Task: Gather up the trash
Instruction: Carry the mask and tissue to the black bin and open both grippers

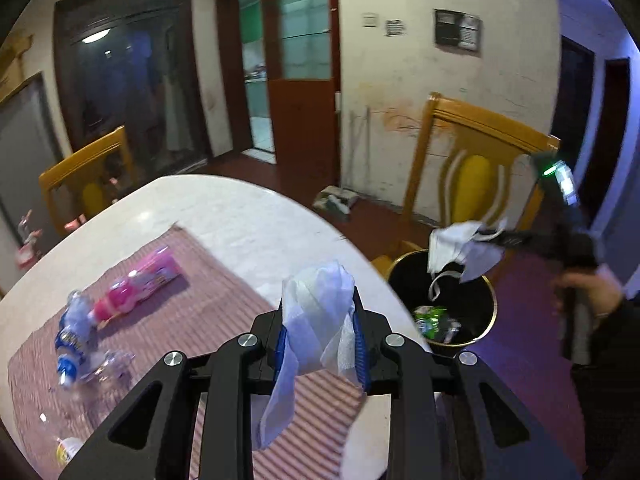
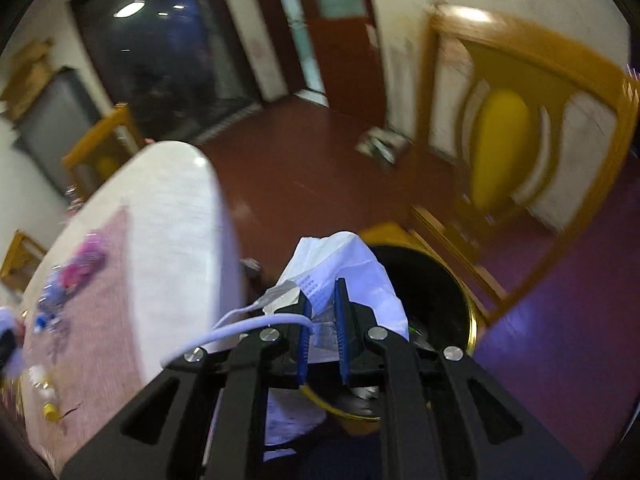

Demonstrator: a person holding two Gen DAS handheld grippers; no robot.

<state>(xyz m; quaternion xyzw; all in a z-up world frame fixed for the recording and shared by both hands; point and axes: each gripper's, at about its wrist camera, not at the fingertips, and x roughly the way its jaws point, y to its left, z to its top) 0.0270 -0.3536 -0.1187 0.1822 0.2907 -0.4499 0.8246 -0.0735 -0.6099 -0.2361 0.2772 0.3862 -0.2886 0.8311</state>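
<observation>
My left gripper (image 1: 318, 312) is shut on a crumpled white tissue (image 1: 316, 320) and holds it above the table's near edge. My right gripper (image 2: 322, 300) is shut on a white face mask (image 2: 348, 264) with a loose ear loop, right over the black trash bin (image 2: 440, 300). In the left wrist view the right gripper (image 1: 492, 236) holds the mask (image 1: 456, 250) above the bin (image 1: 476, 300), which has green wrappers inside. A pink bottle (image 1: 140, 280) and a crushed clear blue-labelled bottle (image 1: 74, 332) lie on the striped mat (image 1: 192, 312).
The white round table (image 1: 248, 216) stands left of the bin. A wooden chair (image 1: 476, 168) is behind the bin, another chair (image 1: 84, 176) at the far left. A small yellow-capped item (image 1: 66, 450) lies on the table's near left. A box (image 1: 336, 200) sits on the floor.
</observation>
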